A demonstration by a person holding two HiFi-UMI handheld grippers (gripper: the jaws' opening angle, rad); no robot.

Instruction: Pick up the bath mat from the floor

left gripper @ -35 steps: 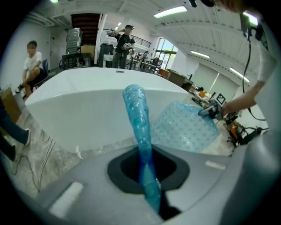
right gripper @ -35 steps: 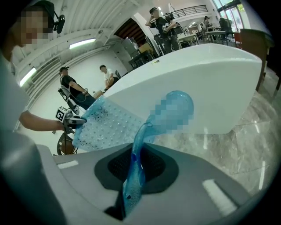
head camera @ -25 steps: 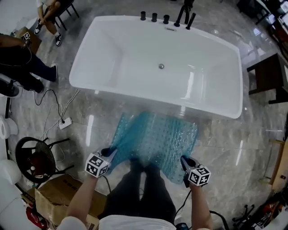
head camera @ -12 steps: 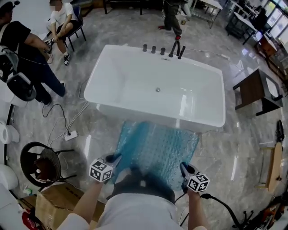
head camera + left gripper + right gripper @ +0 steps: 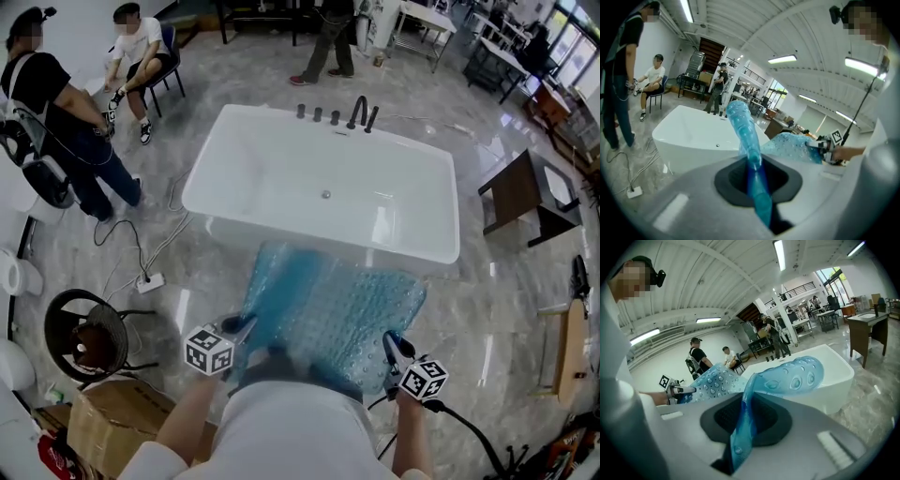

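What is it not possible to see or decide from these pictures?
In the head view:
- near edge of the bath mat, between left gripper and right gripper: hidden by the person's torso.
- whether its far edge by the bathtub touches the floor: unclear from above.
- cardboard box: cut off by the bottom edge.

My left gripper (image 5: 753,171) has its jaws pressed together on an edge of the blue bath mat (image 5: 743,124). The mat stands up from between them as a narrow, bubbled strip, then spreads away to the right. Over there the right gripper (image 5: 820,145) grips the mat's other corner, with a hand (image 5: 844,152) just behind it. Past the mat I see the white bathtub (image 5: 689,133) on the grey floor (image 5: 623,164). A power strip (image 5: 633,191) lies on the floor at lower left. A seated person (image 5: 654,77) is at the back, and a standing person (image 5: 621,79) fills the left edge.
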